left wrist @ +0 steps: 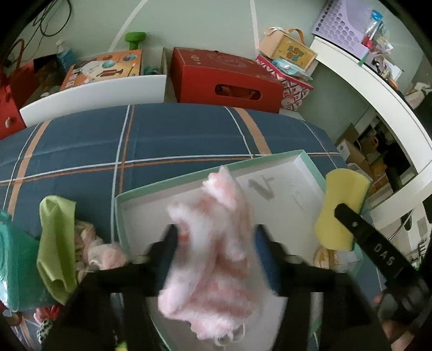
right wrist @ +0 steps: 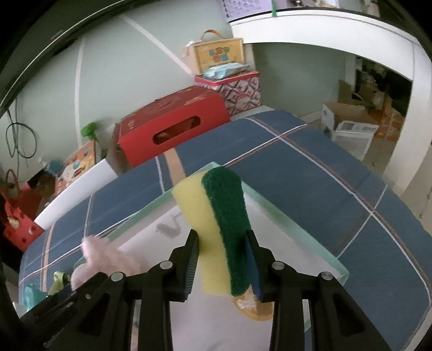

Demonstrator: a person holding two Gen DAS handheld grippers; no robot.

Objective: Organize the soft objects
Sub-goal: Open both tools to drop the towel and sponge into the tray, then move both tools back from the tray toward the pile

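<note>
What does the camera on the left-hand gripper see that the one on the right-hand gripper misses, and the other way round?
Only the left wrist view shows the lime-green cloth lying spread on the bed, and the purple perforated basket whole on the white shelf. Only the right wrist view shows the green scouring side of the sponge, clamped in the right gripper. Both show the fluffy pink item between the left gripper's open jaws over the shallow box, the red carton and the plaid bedcover.
</note>
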